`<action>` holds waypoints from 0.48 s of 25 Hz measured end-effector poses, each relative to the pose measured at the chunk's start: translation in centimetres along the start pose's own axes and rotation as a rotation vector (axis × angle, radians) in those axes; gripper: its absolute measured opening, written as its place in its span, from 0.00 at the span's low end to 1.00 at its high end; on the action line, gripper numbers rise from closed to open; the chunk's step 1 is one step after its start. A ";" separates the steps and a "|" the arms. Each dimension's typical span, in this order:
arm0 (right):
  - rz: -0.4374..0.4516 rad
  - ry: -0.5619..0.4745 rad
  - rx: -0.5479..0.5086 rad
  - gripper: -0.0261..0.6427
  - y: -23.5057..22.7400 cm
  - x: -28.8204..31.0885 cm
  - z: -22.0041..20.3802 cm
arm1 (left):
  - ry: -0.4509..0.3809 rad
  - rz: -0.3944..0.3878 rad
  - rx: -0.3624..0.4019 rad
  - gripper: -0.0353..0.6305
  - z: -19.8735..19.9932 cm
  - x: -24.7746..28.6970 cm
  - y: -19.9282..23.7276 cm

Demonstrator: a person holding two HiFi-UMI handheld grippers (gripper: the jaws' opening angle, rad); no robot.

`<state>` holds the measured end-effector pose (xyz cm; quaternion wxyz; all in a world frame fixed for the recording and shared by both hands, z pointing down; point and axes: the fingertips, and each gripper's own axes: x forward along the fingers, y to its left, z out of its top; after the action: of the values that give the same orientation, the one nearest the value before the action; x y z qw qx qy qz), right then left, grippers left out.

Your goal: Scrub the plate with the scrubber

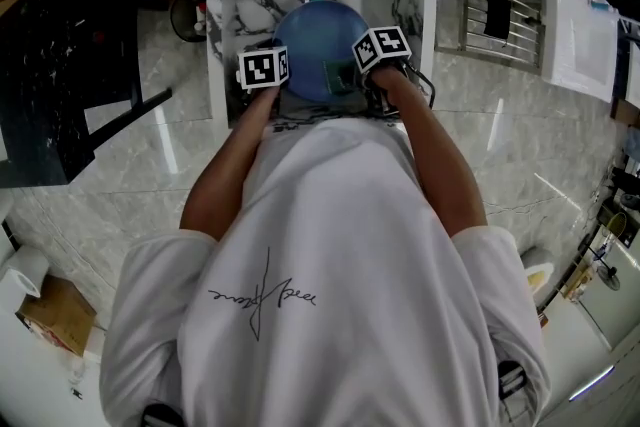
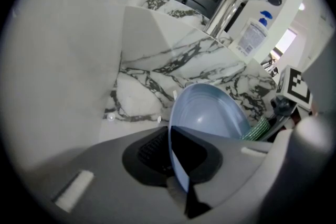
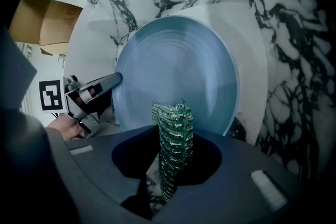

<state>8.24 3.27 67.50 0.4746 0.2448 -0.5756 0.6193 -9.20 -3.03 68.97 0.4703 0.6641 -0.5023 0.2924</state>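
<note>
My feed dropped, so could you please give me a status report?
Left gripper shut on plate rim, plate tilted over sink. Right gripper shut on scrubber, close to plate's face. Nothing between them.

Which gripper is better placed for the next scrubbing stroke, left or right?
Right. The right gripper is shut on the green scrubber facing the blue plate; the left gripper grips the plate's rim.
</note>
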 end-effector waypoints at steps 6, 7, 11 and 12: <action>0.058 0.002 0.020 0.13 1.3 0.9 0.0 | 0.002 -0.006 -0.019 0.12 0.0 0.0 0.0; 0.070 0.002 0.026 0.13 1.5 1.0 0.0 | 0.001 -0.006 -0.019 0.12 -0.1 0.0 0.0; 0.106 0.001 0.047 0.13 2.4 1.6 -0.1 | -0.001 -0.006 -0.015 0.12 0.0 0.0 0.0; 0.112 -0.001 0.051 0.13 2.6 1.7 0.0 | 0.000 -0.006 -0.015 0.12 0.0 0.0 0.0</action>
<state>5.30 4.12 67.71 0.4325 0.2243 -0.5726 0.6593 -9.22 -3.01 68.98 0.4761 0.6619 -0.5026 0.2872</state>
